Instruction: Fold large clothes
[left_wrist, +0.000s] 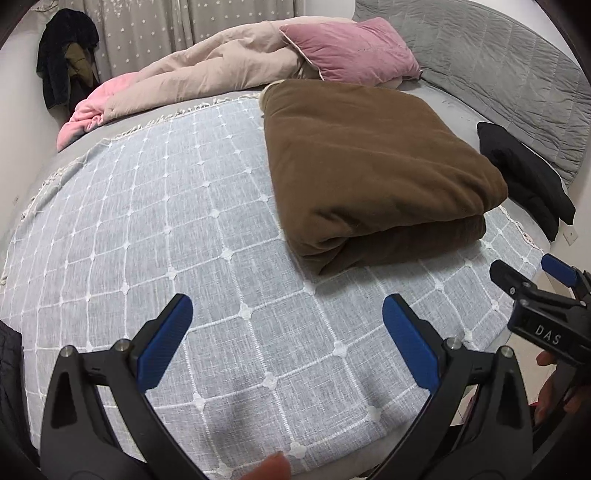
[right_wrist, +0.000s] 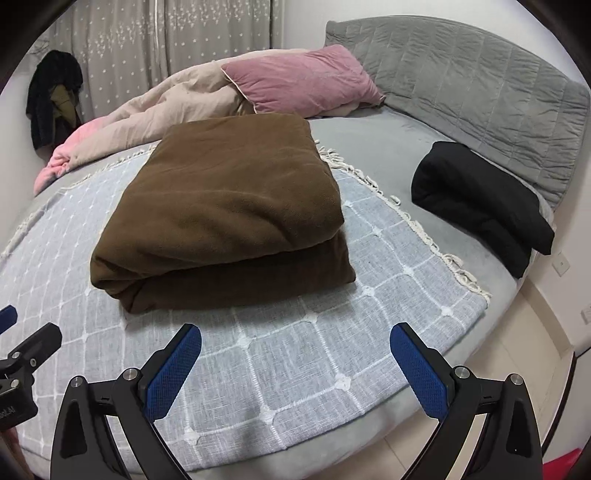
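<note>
Two grippers are hovering over the near edge of the bed, both spread wide and holding nothing. The left gripper (left_wrist: 288, 321) is hanging above the pale blue checked throw (left_wrist: 166, 229), its blue pads (left_wrist: 166, 339) well apart. The right gripper (right_wrist: 295, 350) is sitting just beside it, likewise gaping, over the throw's near corner.

The brown blanket (right_wrist: 221, 218) is lying folded into a thick rectangular bundle on the throw, its rounded fold facing the grippers, well apart from both. It is resting toward the right half of the throw in the left wrist view.

A folded black garment (right_wrist: 480, 206) is lying on the grey bedsheet (right_wrist: 376, 147) near the quilted grey headboard (right_wrist: 480, 85), apart from the brown bundle. A pink pillow (right_wrist: 303, 79) is leaning on a crumpled beige-and-pink duvet (left_wrist: 192, 81) at the far side. Dark clothes (left_wrist: 66, 70) are hanging by the star-patterned curtain (left_wrist: 147, 33).
</note>
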